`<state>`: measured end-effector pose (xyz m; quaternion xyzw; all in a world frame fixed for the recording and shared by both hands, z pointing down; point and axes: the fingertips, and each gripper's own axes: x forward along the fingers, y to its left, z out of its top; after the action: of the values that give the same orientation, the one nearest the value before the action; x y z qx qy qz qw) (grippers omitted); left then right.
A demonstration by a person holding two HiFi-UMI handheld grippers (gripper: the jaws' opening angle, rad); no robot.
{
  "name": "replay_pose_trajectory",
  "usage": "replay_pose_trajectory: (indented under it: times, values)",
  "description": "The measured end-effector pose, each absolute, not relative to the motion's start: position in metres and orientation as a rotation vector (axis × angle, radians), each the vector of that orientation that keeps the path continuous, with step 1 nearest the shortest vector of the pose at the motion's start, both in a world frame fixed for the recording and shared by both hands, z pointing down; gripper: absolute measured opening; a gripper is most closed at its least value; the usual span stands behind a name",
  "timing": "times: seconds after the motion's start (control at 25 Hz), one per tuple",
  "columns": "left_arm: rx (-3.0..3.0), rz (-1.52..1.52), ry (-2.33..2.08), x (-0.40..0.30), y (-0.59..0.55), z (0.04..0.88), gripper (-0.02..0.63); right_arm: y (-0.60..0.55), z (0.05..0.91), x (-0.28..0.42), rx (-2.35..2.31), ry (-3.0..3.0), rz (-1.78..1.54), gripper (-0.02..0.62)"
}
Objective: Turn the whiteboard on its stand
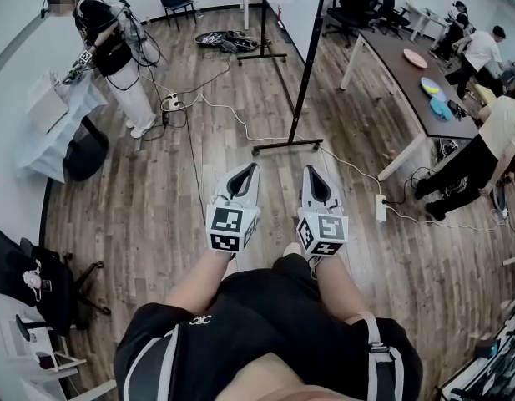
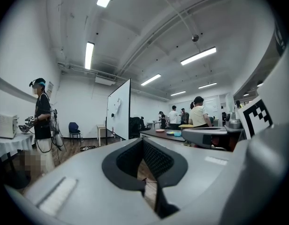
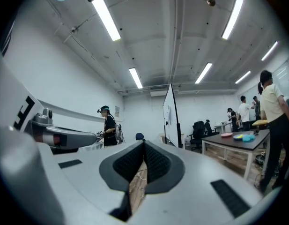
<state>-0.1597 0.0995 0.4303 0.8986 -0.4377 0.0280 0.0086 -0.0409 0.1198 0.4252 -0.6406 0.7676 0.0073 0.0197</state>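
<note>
**Two closed grippers held level, whiteboard ahead on the wood floor**

- Left gripper (image 1: 252, 169): lower centre of the head view, held in front of the person's body. In the left gripper view (image 2: 143, 140) its jaws are together at the tips, with nothing between them.
- Right gripper (image 1: 308, 170): just beside the left one and parallel to it. In the right gripper view (image 3: 144, 142) its jaws are likewise closed and empty.
- Whiteboard (image 1: 295, 8): upper centre of the head view, seen almost edge-on between black uprights. Its stand foot (image 1: 287, 145) rests on the floor (image 1: 157, 215) above the grippers in the frame, clear of both. It stands upright left of centre in the left gripper view (image 2: 120, 109) and as a narrow sliver at centre in the right gripper view (image 3: 170, 117).
- Long dark table (image 1: 401, 72): upper right of the head view, with coloured dishes (image 1: 430, 86) on it and people at its far side.
- Standing person (image 1: 115, 53): upper left of the head view, beside a white-covered table (image 1: 53, 132).
- Power strip (image 1: 380, 208): on the floor right of the grippers, with a white cable running from it.
- Office chairs (image 1: 361, 2): top of the head view, right of the whiteboard.
</note>
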Motion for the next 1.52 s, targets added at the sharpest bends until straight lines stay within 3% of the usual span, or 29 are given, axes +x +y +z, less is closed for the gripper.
replay_pose_trajectory:
  times: [0.52,1.52]
  values:
    - [2.836,0.100,-1.359,-0.131,0.014,0.442,0.009,0.029,0.431,0.001,-1.991,2.328,0.051,0.006]
    - [2.733,0.190,-1.398,0.007,-0.265,0.455,0.009,-0.264,0.445,0.117,-1.873,2.468,-0.083,0.006]
